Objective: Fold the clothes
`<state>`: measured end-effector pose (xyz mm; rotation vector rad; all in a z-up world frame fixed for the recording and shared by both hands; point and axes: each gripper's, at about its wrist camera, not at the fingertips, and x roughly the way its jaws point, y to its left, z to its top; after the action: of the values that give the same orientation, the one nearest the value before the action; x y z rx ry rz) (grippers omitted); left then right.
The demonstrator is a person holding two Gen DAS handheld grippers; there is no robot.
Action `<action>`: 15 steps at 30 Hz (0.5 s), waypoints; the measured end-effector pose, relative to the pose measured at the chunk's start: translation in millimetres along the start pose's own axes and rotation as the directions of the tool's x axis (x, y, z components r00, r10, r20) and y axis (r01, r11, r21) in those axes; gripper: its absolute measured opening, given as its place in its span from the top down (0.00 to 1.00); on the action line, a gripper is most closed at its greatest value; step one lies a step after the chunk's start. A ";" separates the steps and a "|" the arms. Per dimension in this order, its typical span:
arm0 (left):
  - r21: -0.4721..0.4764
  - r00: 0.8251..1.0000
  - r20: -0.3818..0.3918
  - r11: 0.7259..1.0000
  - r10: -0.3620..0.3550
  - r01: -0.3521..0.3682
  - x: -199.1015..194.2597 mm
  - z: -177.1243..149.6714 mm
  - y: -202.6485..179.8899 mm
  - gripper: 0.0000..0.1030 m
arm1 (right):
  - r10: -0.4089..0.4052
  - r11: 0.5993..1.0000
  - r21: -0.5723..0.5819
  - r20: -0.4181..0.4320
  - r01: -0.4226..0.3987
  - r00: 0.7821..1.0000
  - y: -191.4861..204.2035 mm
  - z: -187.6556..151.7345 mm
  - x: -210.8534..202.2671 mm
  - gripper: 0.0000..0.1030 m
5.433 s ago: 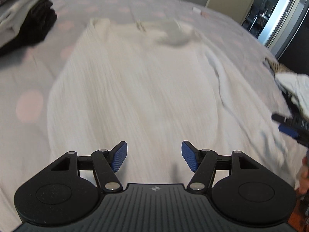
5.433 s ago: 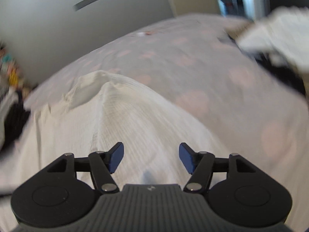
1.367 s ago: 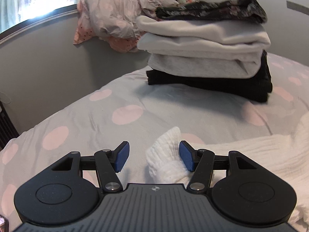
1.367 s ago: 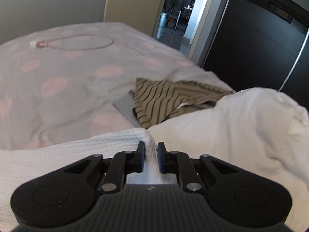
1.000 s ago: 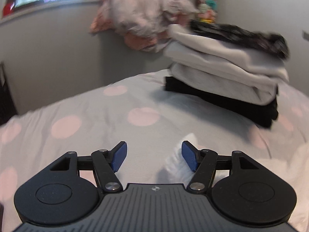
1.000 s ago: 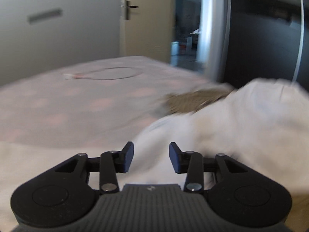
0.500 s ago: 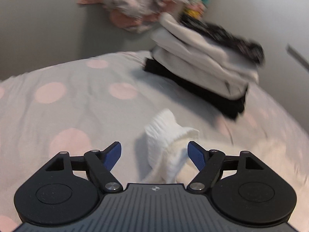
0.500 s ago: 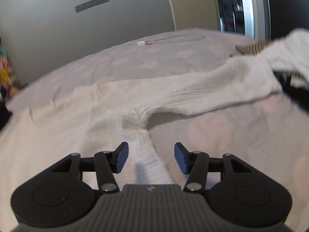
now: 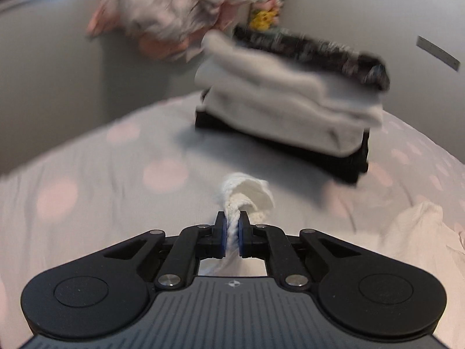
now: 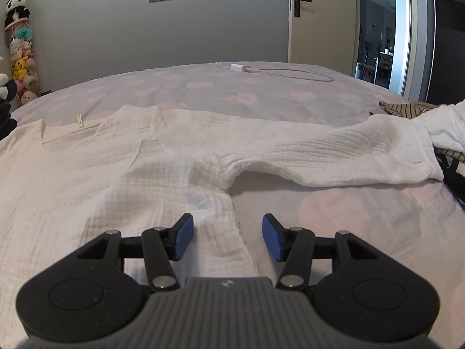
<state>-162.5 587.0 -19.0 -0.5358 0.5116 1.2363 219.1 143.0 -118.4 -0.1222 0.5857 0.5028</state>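
White crinkled cotton, a long-sleeved top [image 10: 122, 180], lies spread flat on the bed [image 10: 261, 93], neck toward the far wall and one sleeve [image 10: 348, 157] stretched out toward the right of the frame. That layout looks deliberate: body smoothed, sleeves out, ready for a sleeve to be brought across. The left tool [image 9: 231, 232] is pinched tight on the other sleeve's cuff [image 9: 247, 195], which bunches just past the pads in the middle of its frame; I'd say it holds the cuff so that sleeve can be folded inward. The right tool [image 10: 228, 237] stands half spread above the side seam under the armpit, gripping nothing, perhaps to pin or pinch that edge.

Only the left view shows the stack of folded clothes [image 9: 290, 104] at upper centre and the crumpled laundry [image 9: 174, 14] behind it. Only the right view shows the whole garment, the charger cable [image 10: 279, 71], the striped garment [image 10: 407, 107] and the door [image 10: 319, 17].
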 end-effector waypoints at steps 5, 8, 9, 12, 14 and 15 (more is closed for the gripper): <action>0.111 0.988 -0.009 0.982 0.154 -0.152 26.3 46.2 20.4 0.92 | -0.002 1.000 0.017 0.000 0.002 1.000 -0.5 1.5 1.4 0.45; 0.165 0.964 -0.084 0.957 0.253 -0.237 62.9 51.0 42.6 0.92 | -0.003 1.000 0.025 -0.001 0.003 1.000 -0.9 2.2 4.8 0.45; 0.187 0.956 -0.109 0.950 0.274 -0.251 75.0 48.3 45.9 0.92 | -0.002 1.000 0.028 -0.001 0.002 1.000 -1.1 2.5 5.8 0.45; 0.229 0.938 -0.169 0.938 0.302 -0.260 107.2 36.4 46.9 0.91 | 0.000 1.000 0.029 -0.003 0.000 1.000 -1.0 2.7 7.9 0.44; 0.215 0.933 -0.212 0.945 0.292 -0.246 120.6 25.7 49.5 0.83 | 0.001 1.000 0.027 -0.004 -0.001 1.000 -0.8 3.3 8.8 0.44; 0.206 0.933 -0.222 0.948 0.285 -0.241 123.5 21.4 51.1 0.82 | 0.003 1.000 0.029 -0.004 -0.003 1.000 -1.5 3.7 9.0 0.43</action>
<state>-179.4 703.6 -85.6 -0.4845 0.9225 1.3700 228.0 146.3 -120.4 -0.0949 0.5968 0.4971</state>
